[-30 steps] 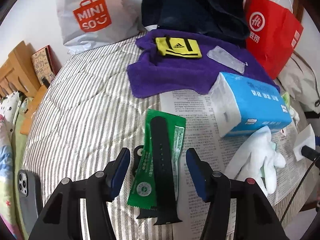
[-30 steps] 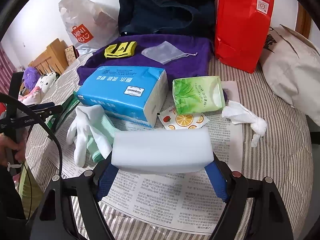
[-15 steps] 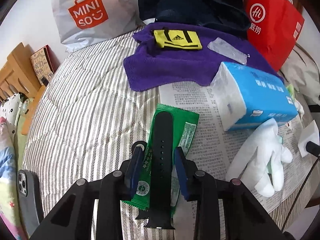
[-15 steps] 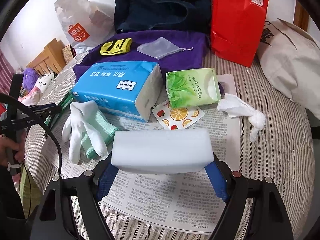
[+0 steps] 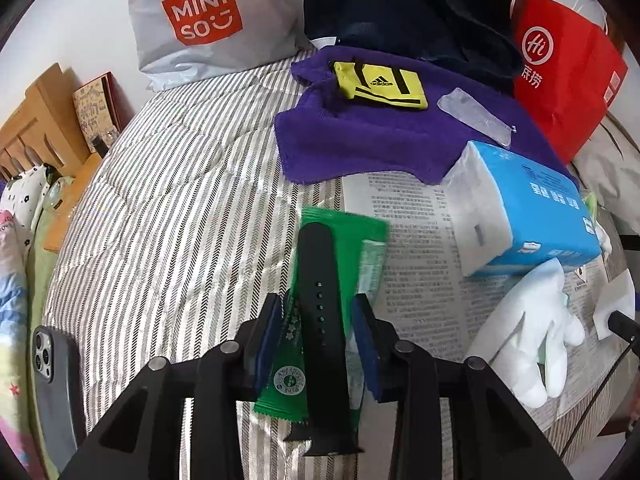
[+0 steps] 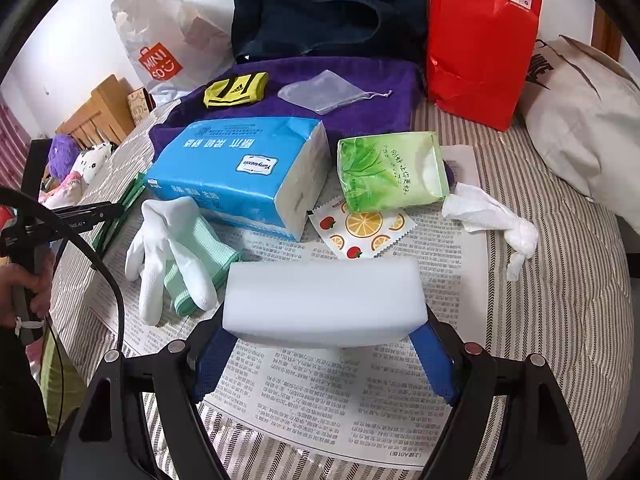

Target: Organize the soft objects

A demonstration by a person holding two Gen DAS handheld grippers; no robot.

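Across striped bedding [image 5: 168,216] lies newspaper [image 6: 320,408].

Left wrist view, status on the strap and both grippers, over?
Left gripper shut on black strap and green packet. Right gripper shut on white sponge. Nothing in the way.

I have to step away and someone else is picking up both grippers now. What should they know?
Left gripper: fingers closed around the black watch strap and green sachet on the striped bedspread.
Right gripper: shut on the white sponge block, held over the newspaper.
Done: both grasps. Nothing visibly sorted.
Left: white glove, blue tissue pack, green tissue pack, crumpled tissue.
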